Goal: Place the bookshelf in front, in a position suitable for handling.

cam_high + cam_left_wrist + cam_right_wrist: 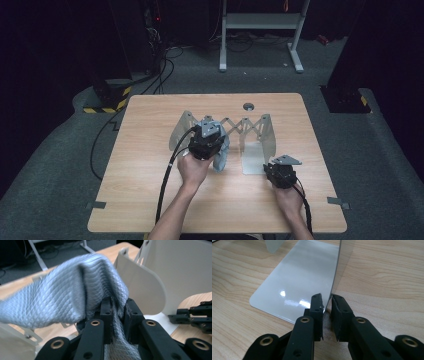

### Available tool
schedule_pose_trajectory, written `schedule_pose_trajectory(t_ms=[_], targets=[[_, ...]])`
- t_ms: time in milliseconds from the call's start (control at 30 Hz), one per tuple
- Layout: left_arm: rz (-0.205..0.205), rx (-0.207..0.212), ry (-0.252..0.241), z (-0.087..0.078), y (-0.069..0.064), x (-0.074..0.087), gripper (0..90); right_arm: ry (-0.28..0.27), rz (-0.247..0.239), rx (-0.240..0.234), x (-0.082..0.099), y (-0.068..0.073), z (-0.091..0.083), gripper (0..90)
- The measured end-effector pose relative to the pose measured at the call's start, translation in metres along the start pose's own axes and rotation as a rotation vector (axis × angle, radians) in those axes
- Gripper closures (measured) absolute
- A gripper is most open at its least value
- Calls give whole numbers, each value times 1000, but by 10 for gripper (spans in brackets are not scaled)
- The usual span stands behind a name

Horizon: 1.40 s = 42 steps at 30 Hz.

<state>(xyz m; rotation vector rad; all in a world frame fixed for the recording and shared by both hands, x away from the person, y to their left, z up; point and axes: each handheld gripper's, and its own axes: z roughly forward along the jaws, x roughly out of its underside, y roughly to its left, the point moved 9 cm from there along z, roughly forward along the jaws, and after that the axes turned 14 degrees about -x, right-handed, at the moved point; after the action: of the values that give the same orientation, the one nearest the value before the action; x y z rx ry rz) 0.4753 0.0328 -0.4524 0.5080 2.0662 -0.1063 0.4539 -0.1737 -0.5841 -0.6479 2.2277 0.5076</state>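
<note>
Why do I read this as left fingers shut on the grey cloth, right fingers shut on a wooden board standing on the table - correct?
Not quite. The right gripper is shut on the upright panel of a pale glossy rack, not a wooden board; the right gripper view shows it. Only the table is wood. The left gripper is shut on the grey cloth, as you said.

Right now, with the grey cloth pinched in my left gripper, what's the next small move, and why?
Probably carry the grey cloth toward the white rack: the left gripper is shut on it beside a white panel, and the right gripper clamps the upright plate's edge, steadying the rack.
</note>
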Motion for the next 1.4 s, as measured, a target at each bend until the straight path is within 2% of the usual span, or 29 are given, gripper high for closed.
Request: schedule_pose_trajectory(t_ms=[200,567,833,1400], targets=[[-27,-11,31,10,7,14,793,0,0,-1,0,0,0,798],[-62,-23,58,21,8,37,793,1,-5,0,0,0,0,800],[-67,-33,72,27,6,49,793,2,-6,-1,0,1,0,801],[-56,-57,161,49,1,89,793,0,-1,-7,0,0,0,802]])
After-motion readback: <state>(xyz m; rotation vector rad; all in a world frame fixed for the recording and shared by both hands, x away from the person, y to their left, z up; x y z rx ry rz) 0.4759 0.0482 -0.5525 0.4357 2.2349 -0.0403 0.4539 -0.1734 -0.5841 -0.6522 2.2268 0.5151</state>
